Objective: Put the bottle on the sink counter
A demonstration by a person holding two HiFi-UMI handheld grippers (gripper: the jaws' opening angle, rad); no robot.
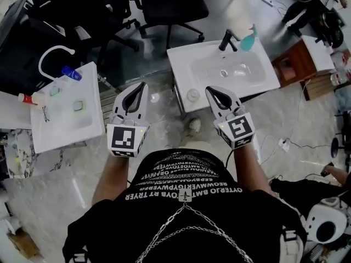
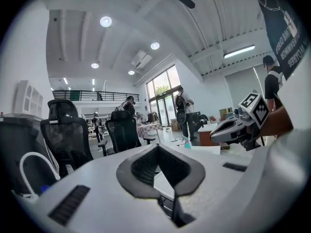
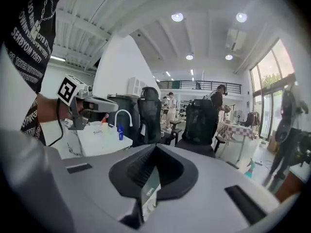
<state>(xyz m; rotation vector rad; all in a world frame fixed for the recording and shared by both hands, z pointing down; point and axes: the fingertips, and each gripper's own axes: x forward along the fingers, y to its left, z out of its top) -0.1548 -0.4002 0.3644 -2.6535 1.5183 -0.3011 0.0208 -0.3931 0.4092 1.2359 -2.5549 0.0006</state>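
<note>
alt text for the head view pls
A person holds the left gripper and right gripper shut and empty above the floor, before a white sink with a teal spray bottle beside its black faucet.

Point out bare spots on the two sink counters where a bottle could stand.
Right sink: the front rim is bare between the small round object and the right corner. Its back rim is crowded by the black faucet and teal spray bottle. Left sink: the near rim is bare; the far end holds a white faucet and blue bottle.
</note>
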